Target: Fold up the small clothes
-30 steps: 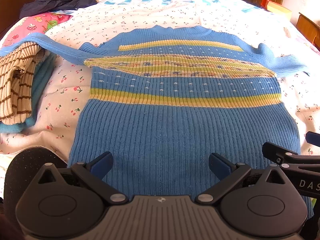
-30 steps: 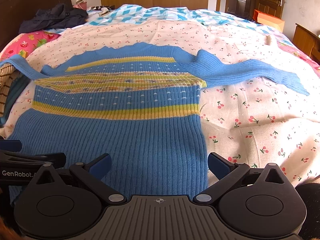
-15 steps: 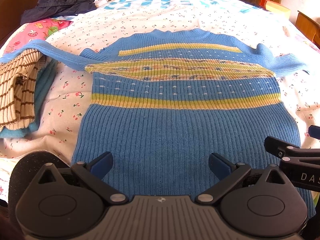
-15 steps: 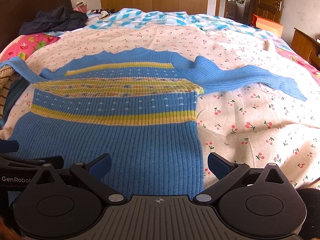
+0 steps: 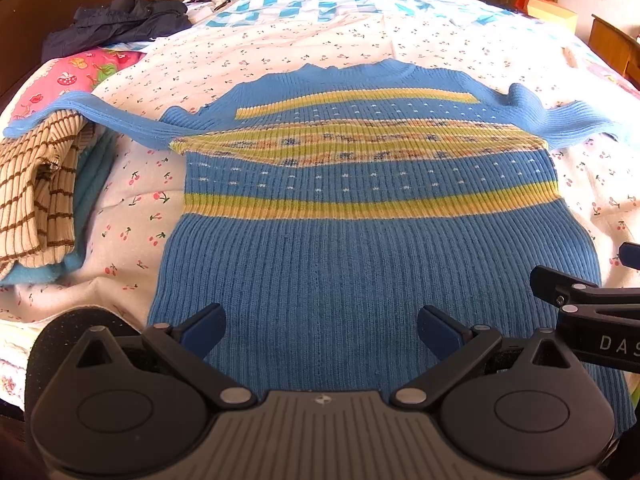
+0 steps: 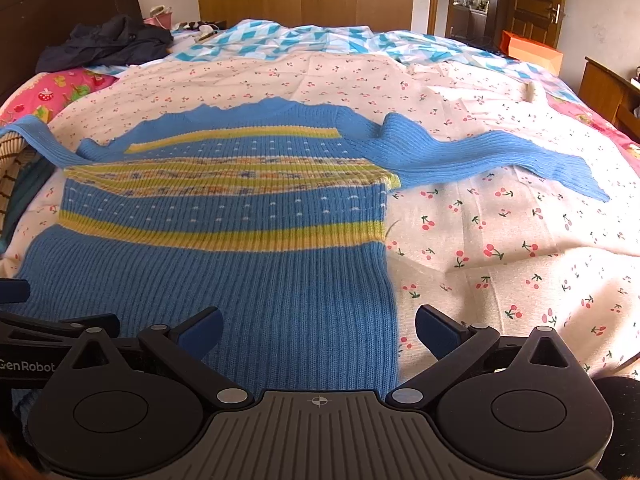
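Hovering over the near hem, the left gripper [image 5: 320, 330] and right gripper [image 6: 318, 330] are both gaping wide, holding nothing. The blue striped sweater [image 5: 360, 240] is lying flat, face up, on the cherry-print bedsheet [image 6: 500, 240]. I'd judge each should be pinching a hem corner evenly. Farther off, the left sleeve [image 5: 112, 120] is draping over the folded pile [image 5: 36, 196]; the right sleeve [image 6: 500, 156] is stretching sideways and wants folding in first.

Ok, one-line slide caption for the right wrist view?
Open right gripper above the hem of a blue striped sweater spread flat on a cherry-print bedspread, sleeves outstretched.
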A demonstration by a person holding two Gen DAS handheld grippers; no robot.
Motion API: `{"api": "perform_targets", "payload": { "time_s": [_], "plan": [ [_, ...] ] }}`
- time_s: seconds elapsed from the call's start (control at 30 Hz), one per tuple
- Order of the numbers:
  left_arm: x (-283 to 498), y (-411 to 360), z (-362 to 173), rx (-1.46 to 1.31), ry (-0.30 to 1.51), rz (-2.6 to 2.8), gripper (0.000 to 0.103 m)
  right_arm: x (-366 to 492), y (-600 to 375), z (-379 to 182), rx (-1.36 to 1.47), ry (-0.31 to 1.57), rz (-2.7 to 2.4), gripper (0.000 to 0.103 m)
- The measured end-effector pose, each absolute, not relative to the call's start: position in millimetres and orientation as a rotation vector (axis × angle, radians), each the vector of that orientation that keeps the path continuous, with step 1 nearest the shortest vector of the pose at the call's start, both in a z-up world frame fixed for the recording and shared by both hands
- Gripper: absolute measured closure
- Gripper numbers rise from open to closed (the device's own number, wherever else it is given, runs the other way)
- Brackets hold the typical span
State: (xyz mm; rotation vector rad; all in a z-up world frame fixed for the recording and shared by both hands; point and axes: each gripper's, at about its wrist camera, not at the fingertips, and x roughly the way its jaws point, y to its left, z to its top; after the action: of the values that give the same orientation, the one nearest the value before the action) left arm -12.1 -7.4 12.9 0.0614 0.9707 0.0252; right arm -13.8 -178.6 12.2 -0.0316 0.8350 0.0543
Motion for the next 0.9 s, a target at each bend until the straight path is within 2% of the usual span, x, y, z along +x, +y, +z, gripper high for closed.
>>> {"api": "perform_targets", "payload": {
  "time_s": [0.9],
  "plan": [
    [-9.0, -22.4, 22.5, 0.119, 0.923, -0.013, 0.000, -13.3, -189.2, 17.9, -0.021, 0.801, 0.008, 0.001]
  ]
}}
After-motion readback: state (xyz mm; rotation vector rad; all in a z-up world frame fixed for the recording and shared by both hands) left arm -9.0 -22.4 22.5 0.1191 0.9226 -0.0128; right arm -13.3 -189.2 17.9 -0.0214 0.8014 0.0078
